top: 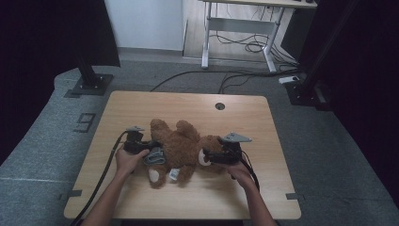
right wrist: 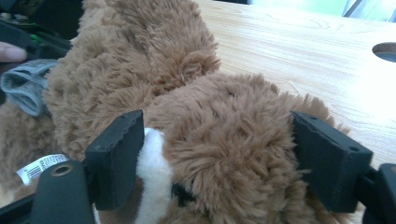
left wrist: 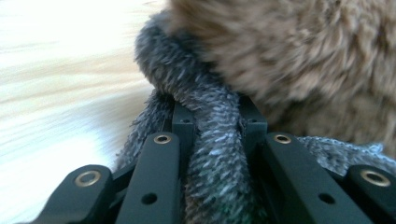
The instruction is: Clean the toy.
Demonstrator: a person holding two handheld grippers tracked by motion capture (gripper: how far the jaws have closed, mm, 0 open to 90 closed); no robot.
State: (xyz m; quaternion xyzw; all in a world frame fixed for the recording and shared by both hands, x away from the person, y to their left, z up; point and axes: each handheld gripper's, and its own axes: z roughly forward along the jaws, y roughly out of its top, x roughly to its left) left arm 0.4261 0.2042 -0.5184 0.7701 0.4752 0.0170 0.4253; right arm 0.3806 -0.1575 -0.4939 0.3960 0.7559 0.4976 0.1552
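Black jaws of our left gripper [left wrist: 212,140] rise close to the lens in the left gripper view, pinched tight on a fold of grey knit cloth [left wrist: 212,154]. Brown fur of the teddy bear [left wrist: 299,51] presses just behind it.

Next, in the right gripper view, our right gripper [right wrist: 210,158] has its 2 pads on either side of the bear's head [right wrist: 219,140], and both pads touch the fur. We see a white tag [right wrist: 39,169] low on the left; it has tiny print, too small for us to read.

From the high view, the bear [top: 181,146] lies in the middle of the wooden table [top: 244,113], with our left gripper [top: 149,146] and right gripper [top: 209,155] at each side. A grey number 9 [top: 83,121] sits on the floor.

We think we are dressing the bear, maybe pulling the grey cloth [top: 155,155] on. It sits bunched at 1 side, so most of the work looks left.
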